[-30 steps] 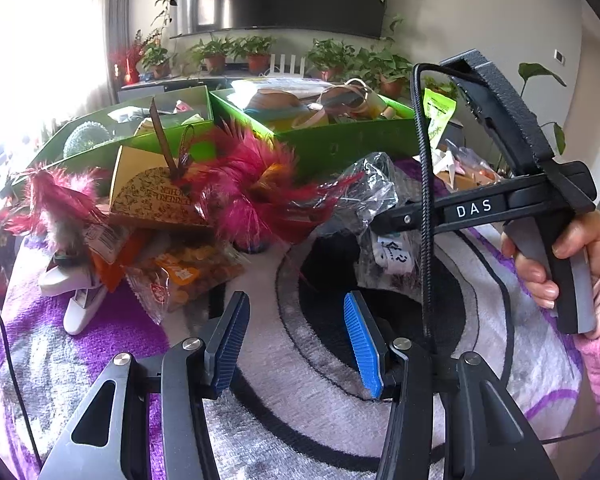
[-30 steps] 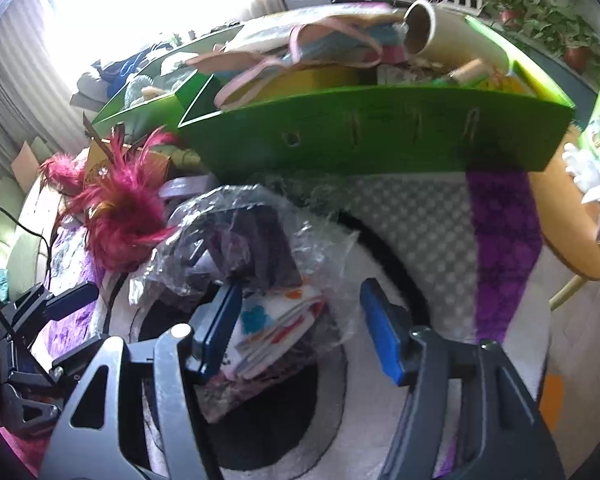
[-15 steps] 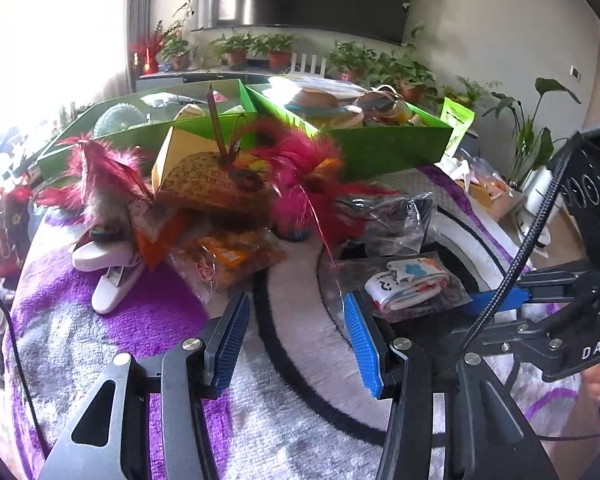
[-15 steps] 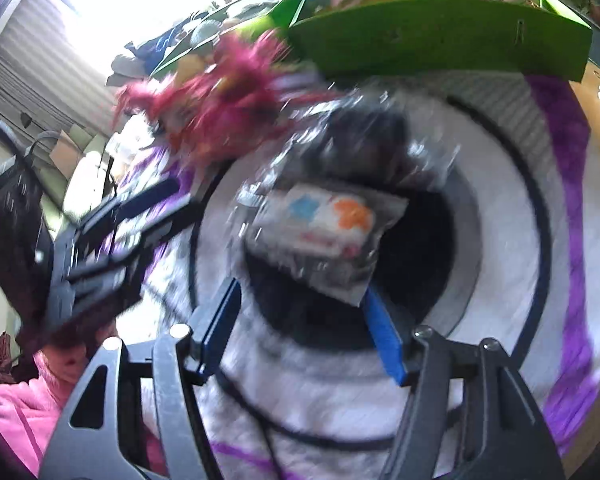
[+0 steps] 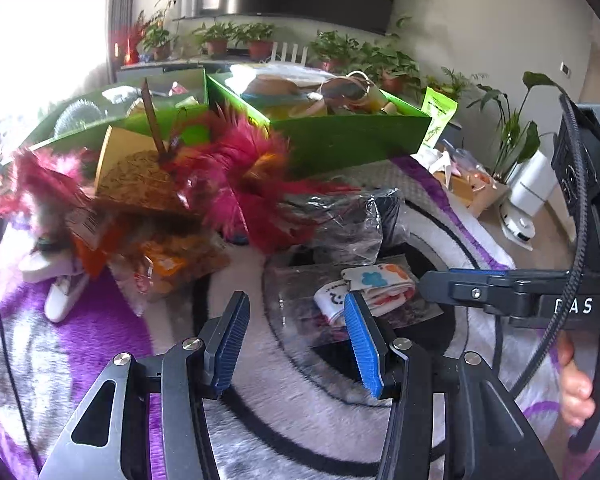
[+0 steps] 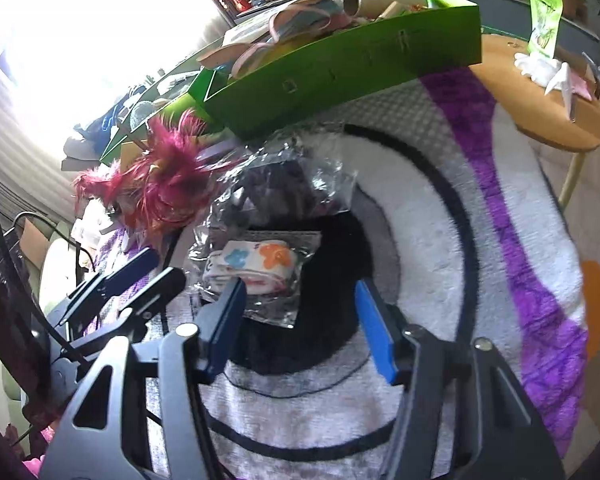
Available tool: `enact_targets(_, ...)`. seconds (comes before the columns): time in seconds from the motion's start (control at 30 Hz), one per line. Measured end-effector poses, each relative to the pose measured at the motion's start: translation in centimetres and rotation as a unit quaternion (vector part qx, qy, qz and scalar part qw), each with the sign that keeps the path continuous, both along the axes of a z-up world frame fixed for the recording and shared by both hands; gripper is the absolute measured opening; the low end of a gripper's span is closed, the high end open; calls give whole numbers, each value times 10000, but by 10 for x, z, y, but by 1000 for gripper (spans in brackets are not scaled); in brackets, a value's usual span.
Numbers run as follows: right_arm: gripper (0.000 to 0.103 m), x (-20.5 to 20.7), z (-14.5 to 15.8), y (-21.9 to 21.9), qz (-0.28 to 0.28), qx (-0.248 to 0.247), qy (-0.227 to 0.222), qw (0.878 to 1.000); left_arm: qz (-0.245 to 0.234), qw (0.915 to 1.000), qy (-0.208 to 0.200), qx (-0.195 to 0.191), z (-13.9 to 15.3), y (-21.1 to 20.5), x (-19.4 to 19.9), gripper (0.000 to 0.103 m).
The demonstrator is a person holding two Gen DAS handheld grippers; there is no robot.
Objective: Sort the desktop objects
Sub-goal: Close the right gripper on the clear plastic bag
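Note:
A clear bag with a white flowered cloth (image 5: 376, 286) (image 6: 260, 268) lies on the rug's black centre. A crumpled clear bag with dark contents (image 5: 352, 220) (image 6: 284, 192) lies just behind it. Pink feather toys (image 5: 244, 176) (image 6: 168, 184) and a yellow card box (image 5: 140, 176) are piled at the left. My left gripper (image 5: 296, 344) is open and empty, just left of the flowered bag. My right gripper (image 6: 300, 328) is open and empty, its left finger at the bag's near edge; it shows in the left wrist view (image 5: 460, 284) beside the bag.
Two green boxes (image 5: 352, 140) (image 6: 340, 76) full of items stand at the back. A snack packet (image 5: 172, 264) and a white item (image 5: 60, 300) lie at the left. A round wooden side table (image 6: 540, 100) stands right of the rug (image 6: 440, 240).
Both grippers have moved in toward the flowered bag. The right gripper swung from the crumpled bag to the flowered bag, which now lies clear on the black centre.

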State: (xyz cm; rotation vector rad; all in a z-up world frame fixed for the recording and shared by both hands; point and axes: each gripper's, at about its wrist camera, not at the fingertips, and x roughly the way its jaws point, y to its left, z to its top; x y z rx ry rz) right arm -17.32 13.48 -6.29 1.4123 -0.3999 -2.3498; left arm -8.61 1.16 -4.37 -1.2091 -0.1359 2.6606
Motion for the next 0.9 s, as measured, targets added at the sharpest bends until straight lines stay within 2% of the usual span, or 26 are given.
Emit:
enact_targets(0.13, 46, 0, -3, 1, 166, -175, -14, 9997, -105, 9998, -87, 163, -5, 2, -6, 50)
enact_targets(0.23, 46, -3, -12, 0, 395, -498, -230, 9977, -287, 9986, -202, 389, -11, 4, -10, 50)
enact_targets(0.33, 41, -5, -19, 2, 342, -353, -262, 9984, -377, 9984, -258, 337, -18, 9, -13, 50)
enact_targets(0.43, 38, -5, -18, 2, 396, -331, -234, 9984, -408, 9975, -325, 485, -21, 10, -16, 49)
enact_targets(0.47, 34, -4, -18, 0, 468, -250, -193, 9984, -418, 9973, -322, 514, -21, 10, -16, 44)
enact_targets(0.6, 31, -1, -17, -3, 530, -121, -106, 9985, -495, 9978, -188, 401, -15, 13, -11, 37)
enact_targets(0.9, 29, 13, -3, -17, 846, -21, 204, 9962, -664, 9974, 144, 237, 7, 14, 11, 36)
